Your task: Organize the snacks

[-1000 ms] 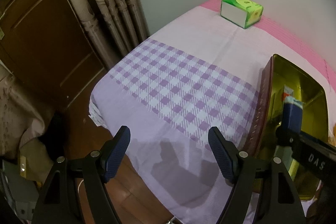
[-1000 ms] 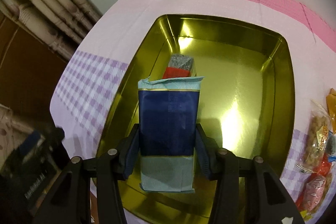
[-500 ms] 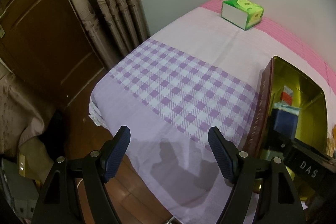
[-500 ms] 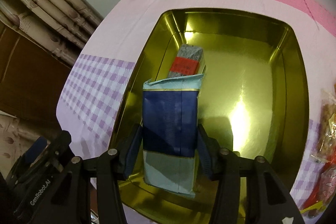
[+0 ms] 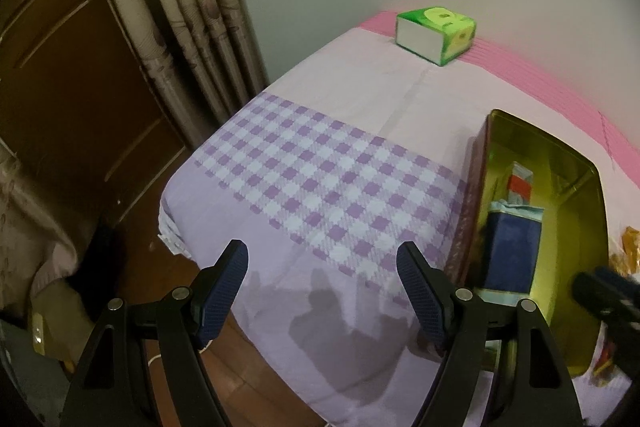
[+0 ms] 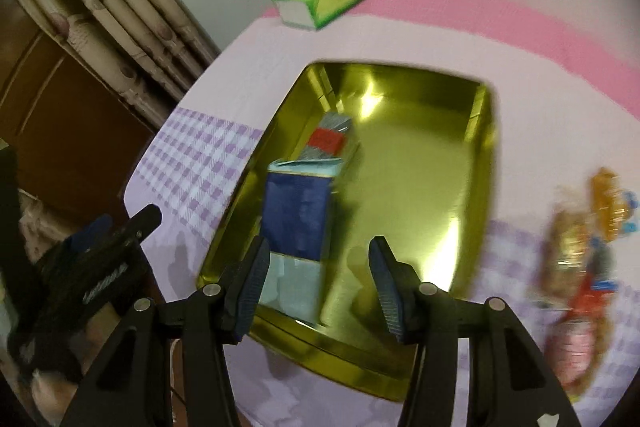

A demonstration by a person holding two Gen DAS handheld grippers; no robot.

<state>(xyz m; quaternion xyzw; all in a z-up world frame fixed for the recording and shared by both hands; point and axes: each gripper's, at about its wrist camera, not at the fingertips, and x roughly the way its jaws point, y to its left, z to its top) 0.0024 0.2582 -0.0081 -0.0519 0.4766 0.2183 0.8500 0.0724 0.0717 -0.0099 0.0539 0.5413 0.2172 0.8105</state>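
A gold tin (image 6: 476,163) stands open on the cloth-covered table, and its left wall shows in the left wrist view (image 5: 576,187). Along that wall inside lie a blue-and-pale packet (image 6: 298,219) (image 5: 512,255) and, beyond it, a grey packet with a red label (image 6: 330,135) (image 5: 520,183). My right gripper (image 6: 320,247) hovers open above the tin's near end; its pads stand clear of the blue packet. My left gripper (image 5: 322,253) is open and empty over the checked cloth near the table's front edge, left of the tin.
Several loose wrapped snacks (image 6: 580,247) lie in a heap on the cloth right of the tin. A green tissue box (image 5: 436,35) sits at the far edge by the wall. Curtains (image 5: 180,7) and a brown door (image 5: 60,87) stand left of the table.
The right gripper has let go of the blue packet, which now lies in the tin, and has drawn back and up. The left gripper has stayed where it was.
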